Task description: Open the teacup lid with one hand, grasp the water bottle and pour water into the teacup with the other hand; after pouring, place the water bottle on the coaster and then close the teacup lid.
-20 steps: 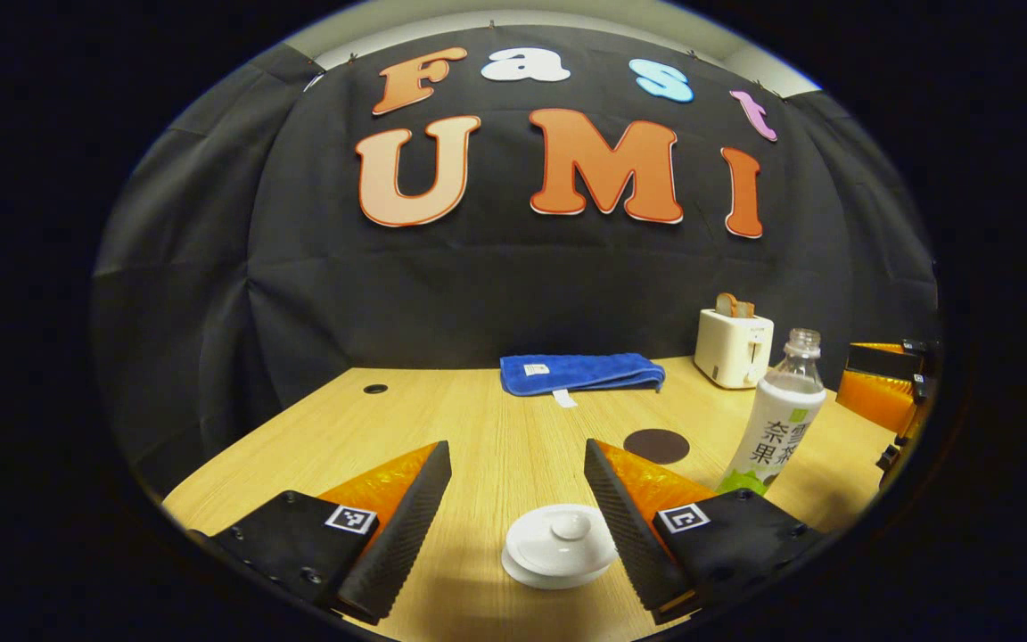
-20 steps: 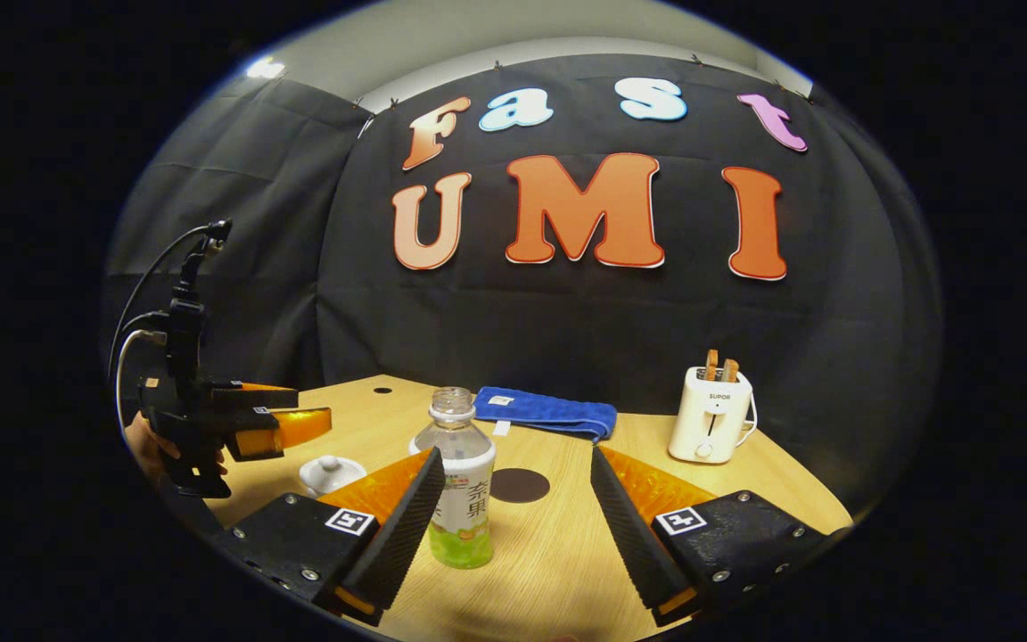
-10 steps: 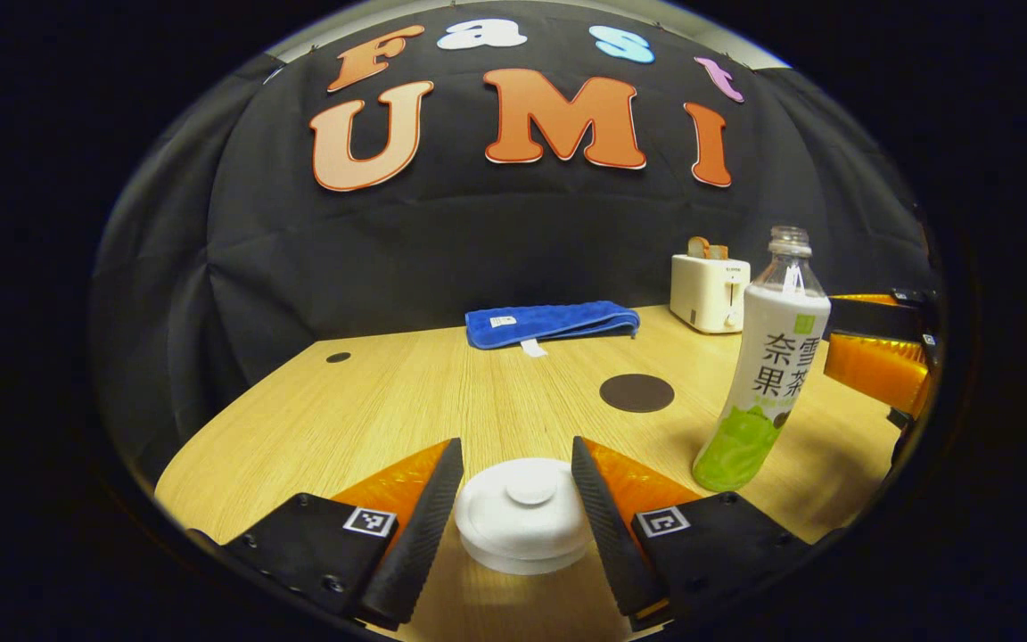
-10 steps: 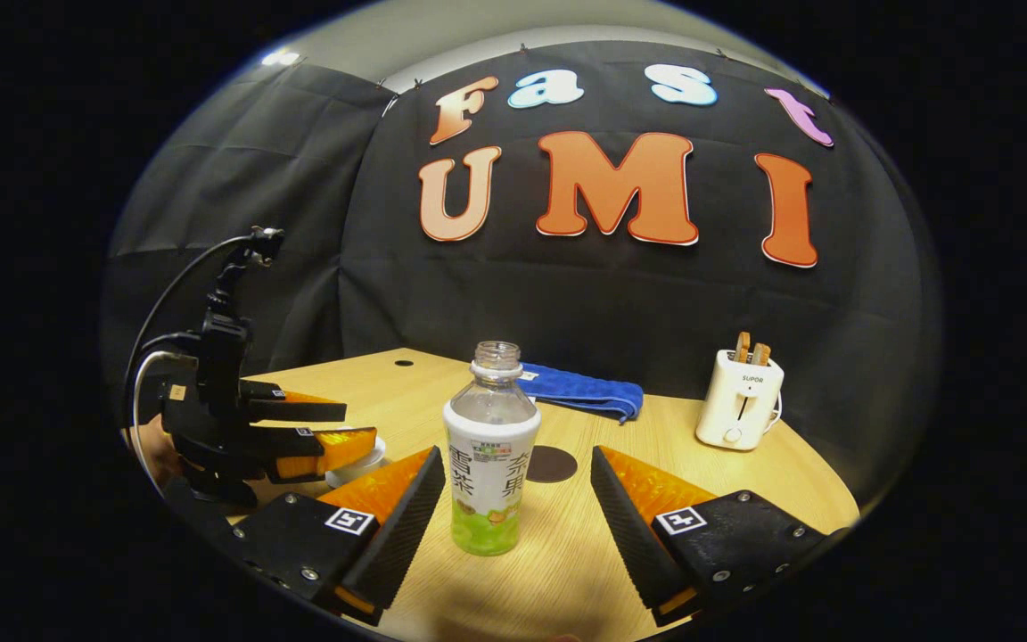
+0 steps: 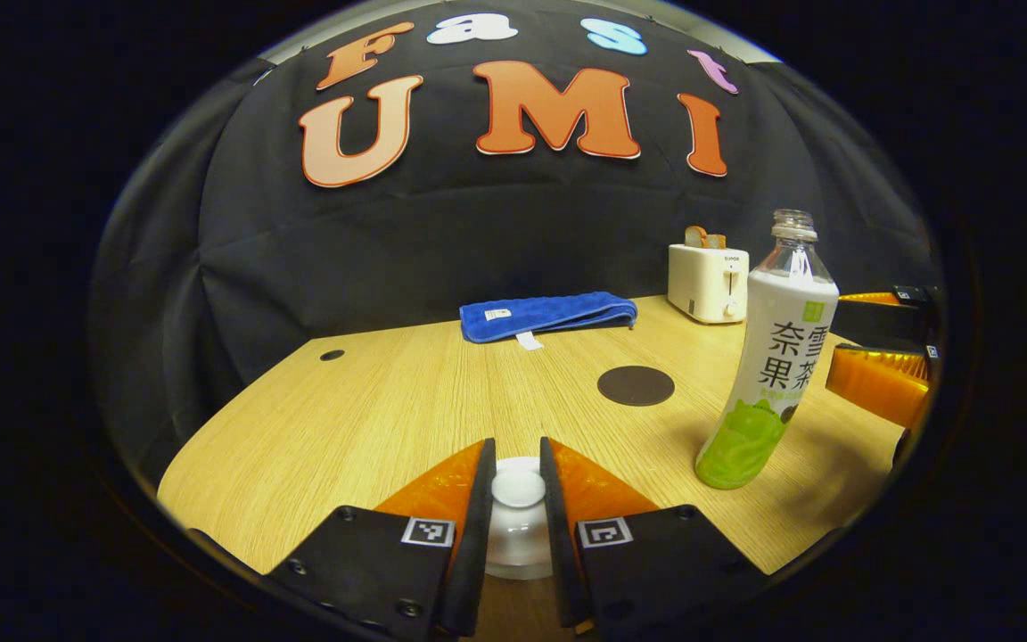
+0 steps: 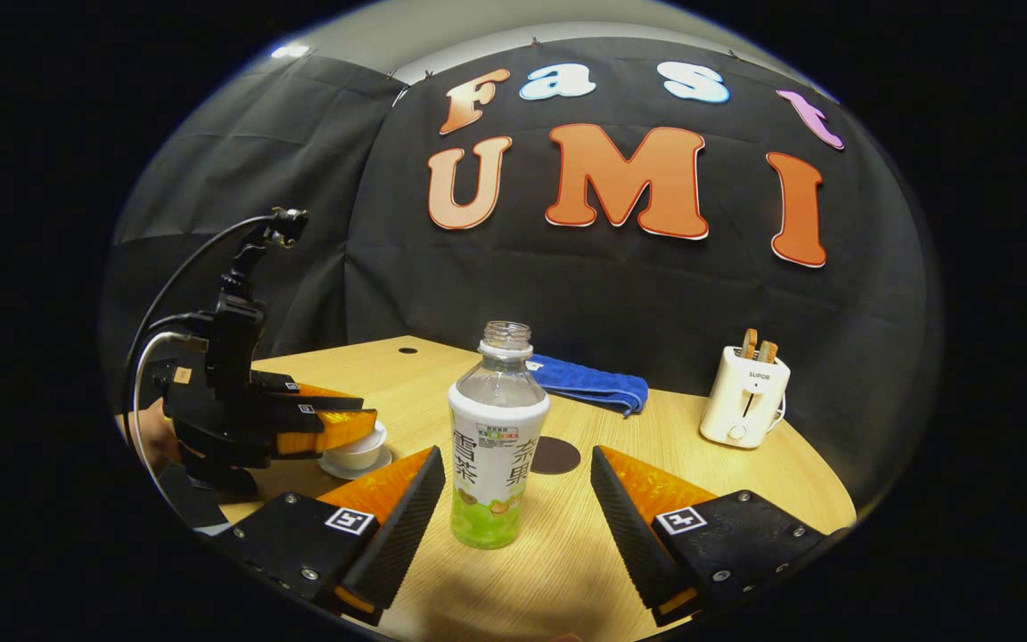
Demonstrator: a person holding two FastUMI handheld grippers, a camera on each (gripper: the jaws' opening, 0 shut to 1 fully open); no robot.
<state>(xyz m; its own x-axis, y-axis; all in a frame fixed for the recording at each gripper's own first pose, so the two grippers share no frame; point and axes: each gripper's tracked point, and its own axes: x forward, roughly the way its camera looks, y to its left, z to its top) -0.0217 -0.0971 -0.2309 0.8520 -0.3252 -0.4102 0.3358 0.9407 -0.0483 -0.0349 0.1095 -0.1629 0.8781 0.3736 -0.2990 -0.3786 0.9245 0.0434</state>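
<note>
Our left hand-held gripper (image 5: 518,490) is clenched on the teacup lid (image 5: 518,489) knob; the upright water bottle (image 6: 497,437) stands between our released right hand-held gripper (image 6: 518,508) fingers.

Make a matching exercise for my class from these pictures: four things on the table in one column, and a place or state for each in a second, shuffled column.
Things:
1. teacup lid
2. water bottle
3. coaster
4. toaster

Places or states:
A. lies flat and bare on the table
B. stands uncapped between open fingers
C. holds slices, near the wall
D. its knob sits between closed-in fingers

Pairs: 1-D, 2-B, 3-A, 4-C
</note>
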